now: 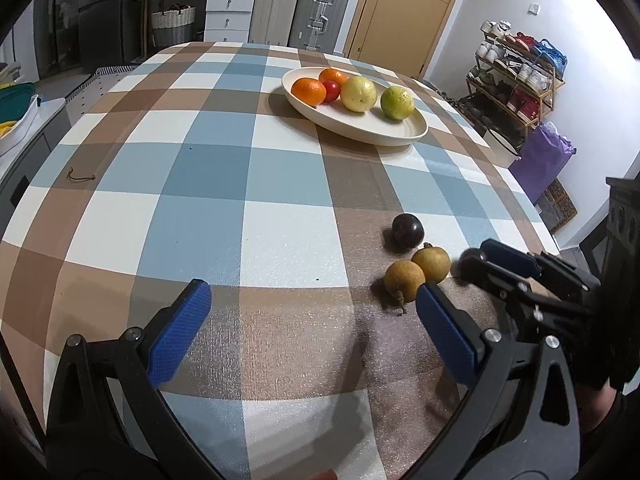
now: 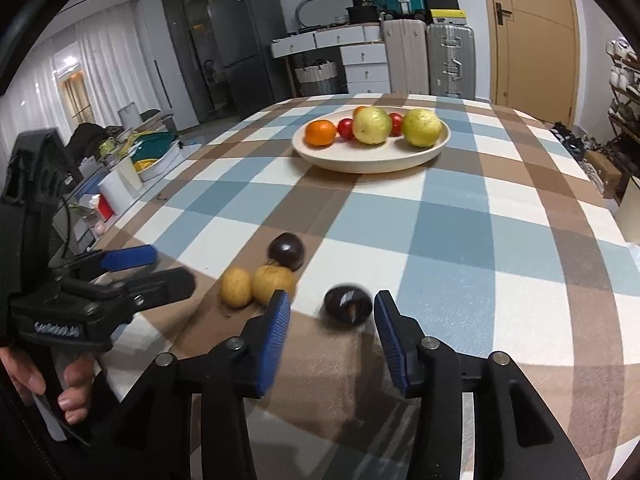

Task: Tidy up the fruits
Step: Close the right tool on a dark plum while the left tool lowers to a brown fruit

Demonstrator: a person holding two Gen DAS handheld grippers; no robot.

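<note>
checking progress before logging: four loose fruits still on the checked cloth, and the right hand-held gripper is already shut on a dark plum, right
Not quite. In the right wrist view the right hand-held gripper is open; the dark round plum lies between its blue pads, ungripped. Four loose fruits on the cloth is right.

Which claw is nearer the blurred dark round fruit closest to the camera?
Right. The right claw is open around the blurred dark round fruit; the left claw sits farther left, beyond the two tan fruits.

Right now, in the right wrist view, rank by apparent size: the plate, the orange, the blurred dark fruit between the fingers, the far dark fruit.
1. Plate
2. Blurred dark fruit, though nearness inflates it
3. Far dark fruit and orange: look alike, unranked
</note>
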